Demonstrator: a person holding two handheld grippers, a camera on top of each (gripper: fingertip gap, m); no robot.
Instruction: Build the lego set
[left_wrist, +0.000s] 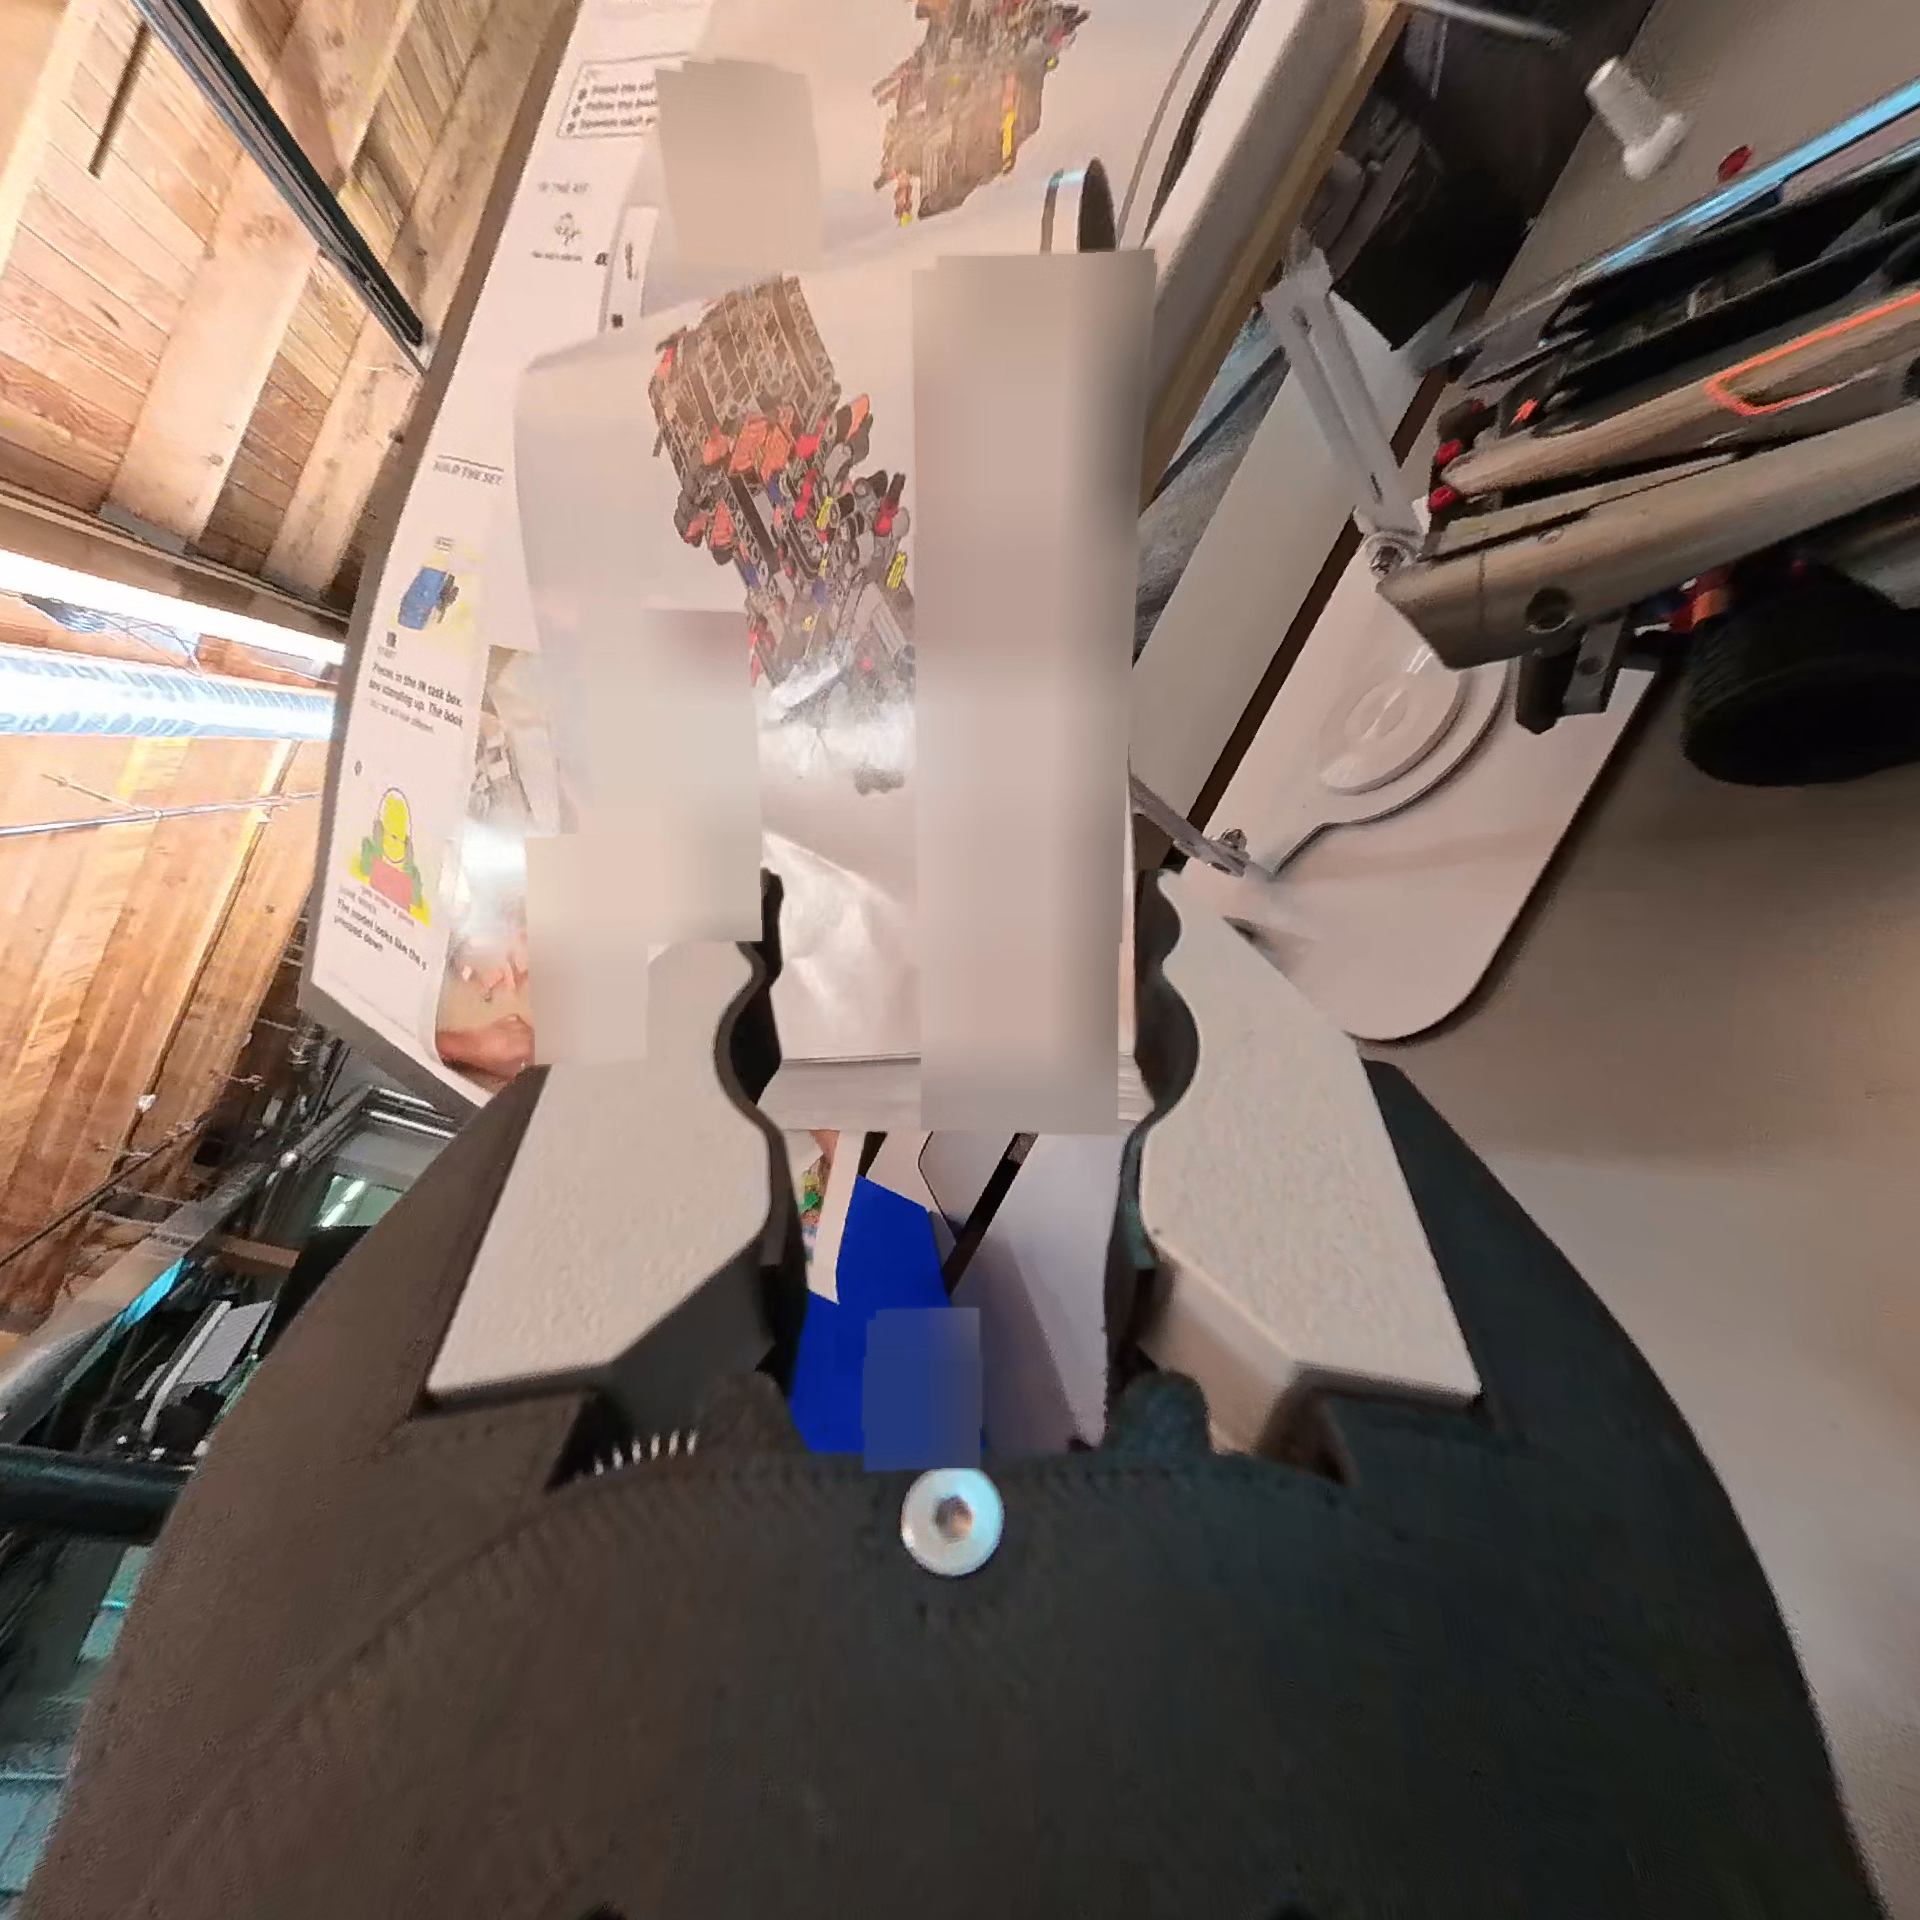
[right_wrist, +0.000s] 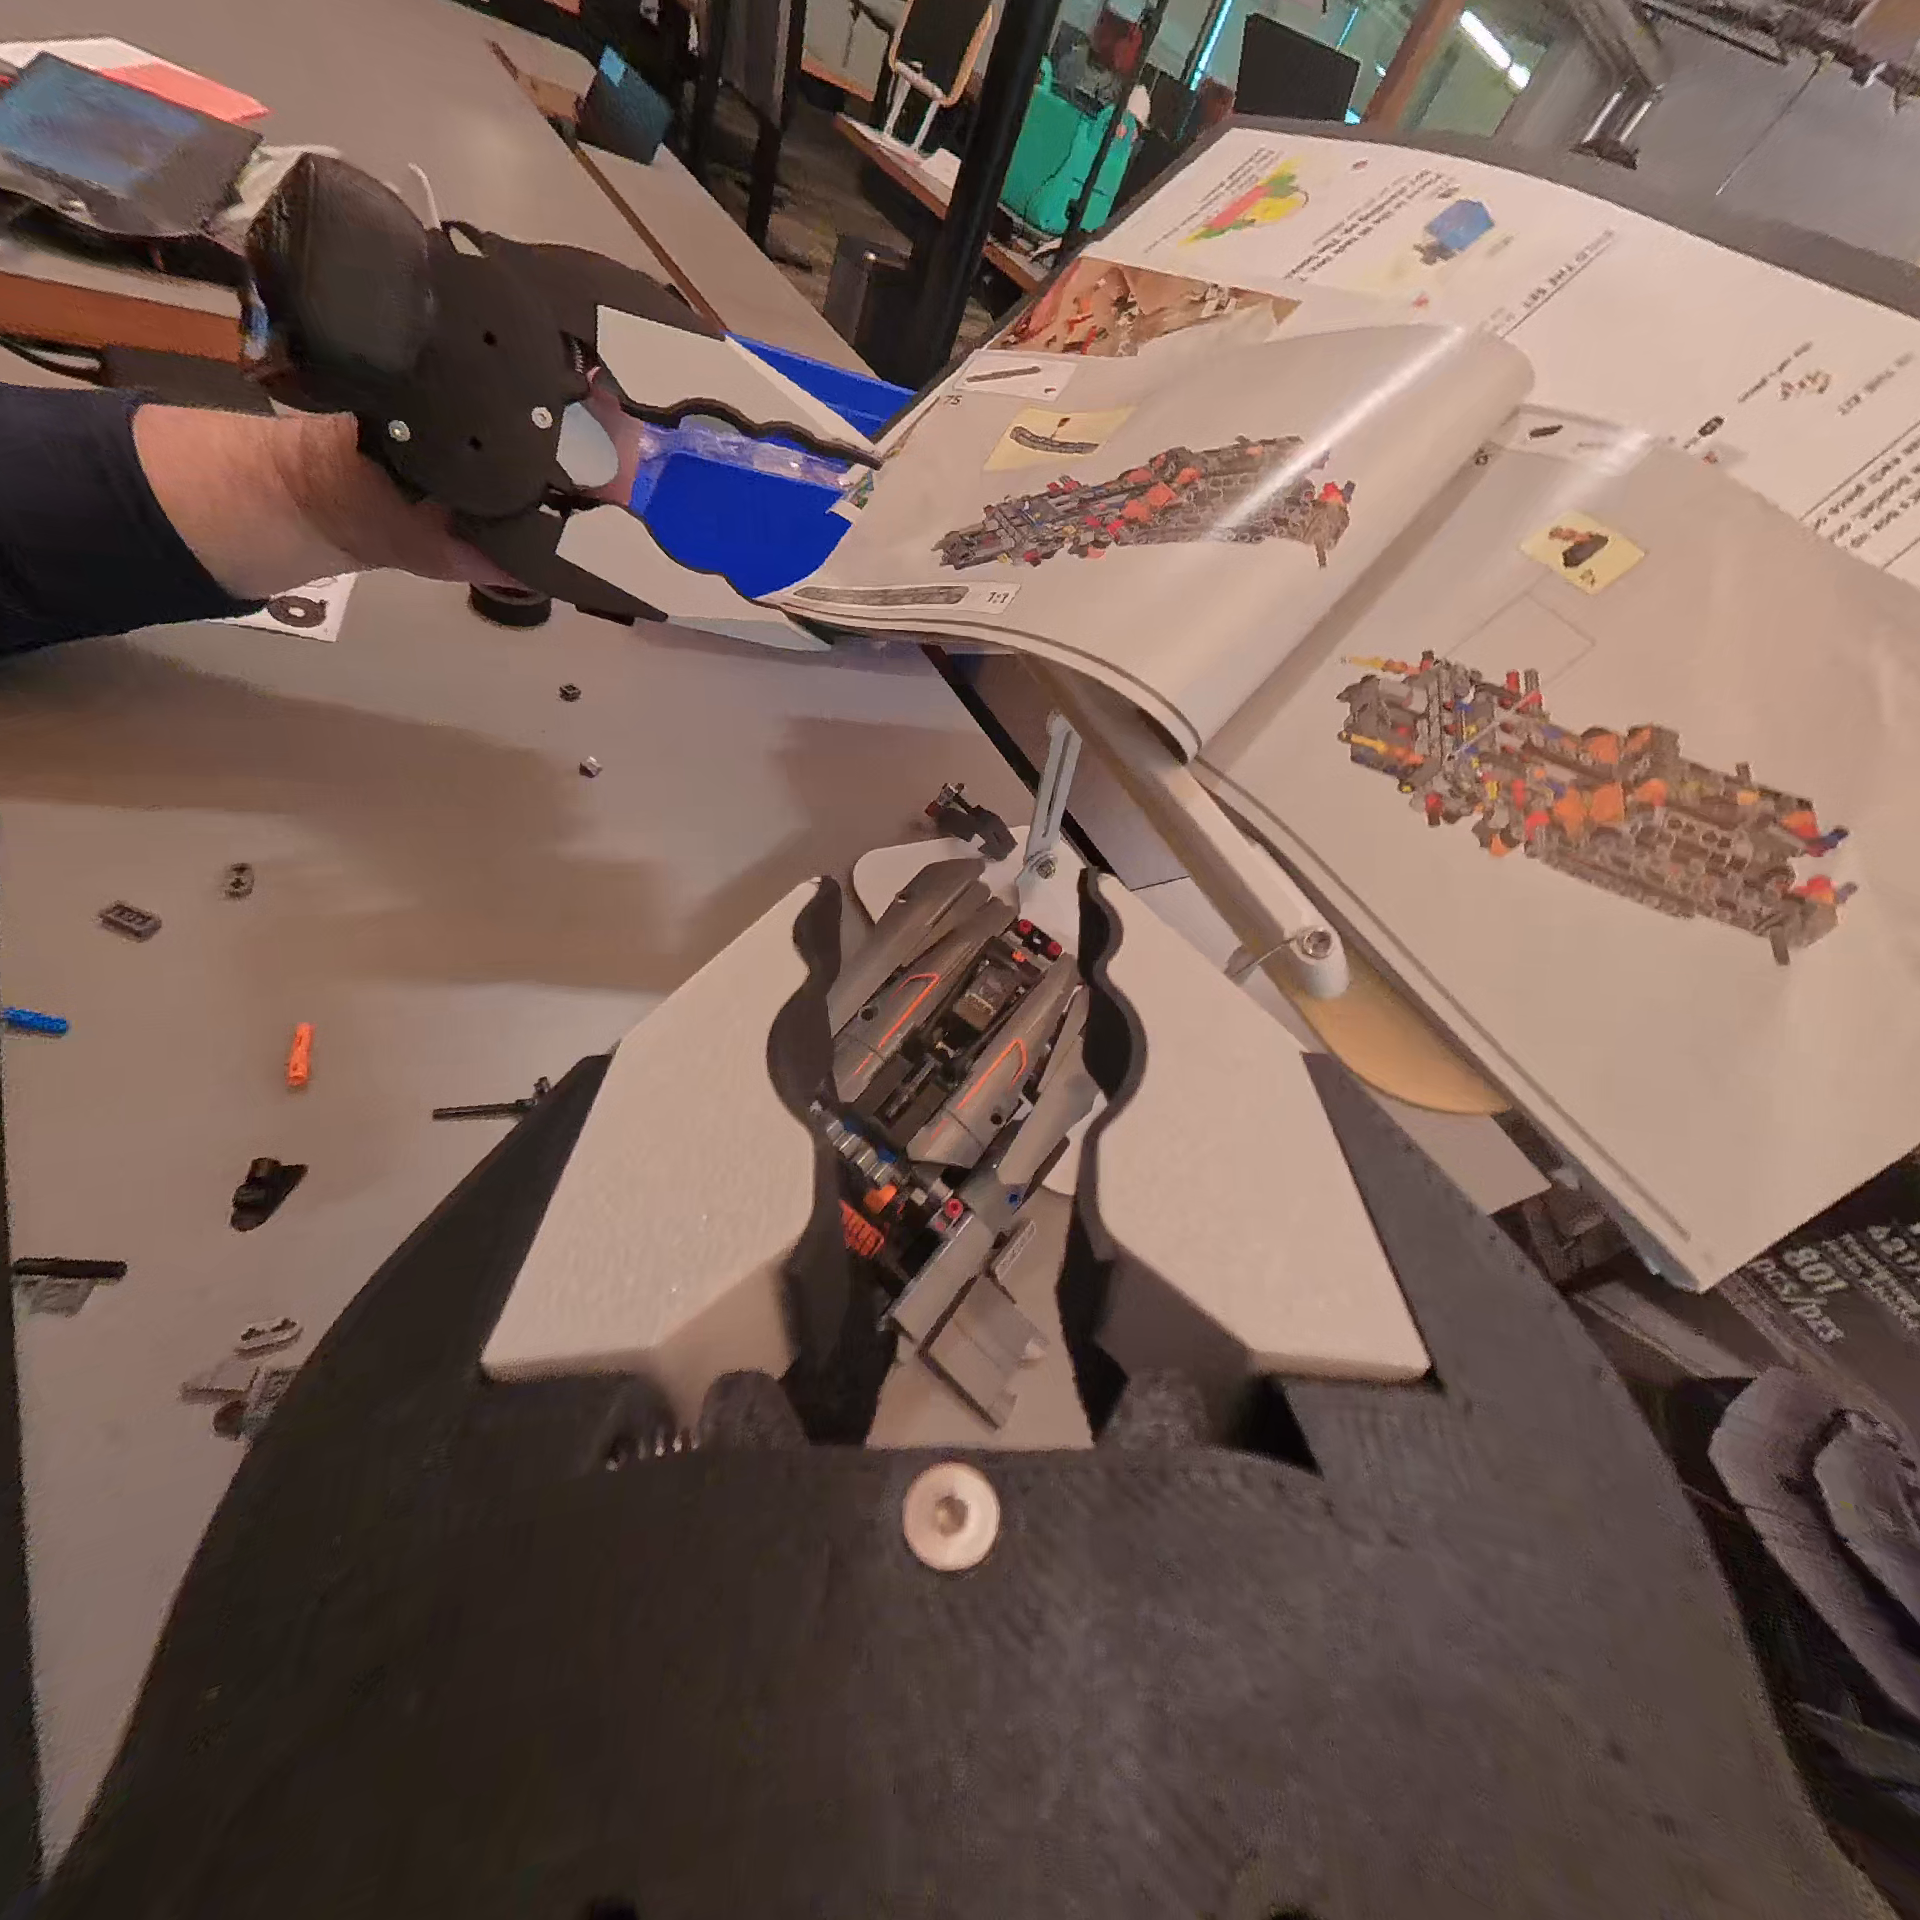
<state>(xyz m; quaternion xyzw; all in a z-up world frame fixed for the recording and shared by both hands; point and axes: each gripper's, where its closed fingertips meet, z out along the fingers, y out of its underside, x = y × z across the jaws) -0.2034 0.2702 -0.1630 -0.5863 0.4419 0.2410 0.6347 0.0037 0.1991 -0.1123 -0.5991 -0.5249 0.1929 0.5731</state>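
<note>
An instruction booklet (right_wrist: 1558, 779) lies open on a white stand (right_wrist: 1049, 821). A sheaf of its left pages (right_wrist: 1195, 499) is lifted and curled. My left gripper (right_wrist: 826, 535) is open, its two fingertips spread along the free edge of those pages without pinching them. In the left wrist view the page (left_wrist: 831, 623) fills the gap of my left gripper (left_wrist: 956, 935). My right gripper (right_wrist: 956, 904) is closed against the sides of the grey lego model (right_wrist: 956, 1039) with orange stripes. The model also shows in the left wrist view (left_wrist: 1662, 468), wheel near the table.
A blue bin (right_wrist: 727, 509) stands behind the left gripper. Loose parts lie on the grey table (right_wrist: 416, 831) at left: an orange pin (right_wrist: 299, 1055), a blue pin (right_wrist: 36, 1023), black pieces (right_wrist: 265, 1190). A printed sheet (right_wrist: 1558, 260) stands behind the booklet. A black box (right_wrist: 1818, 1299) sits at right. The gap from one gripper's tips to the other's is roughly 25 cm. The grey lego model (right_wrist: 956, 1039) is about equally far from each gripper, around 15 cm. My left wrist view (left_wrist: 1840, 233) looks at it from another angle.
</note>
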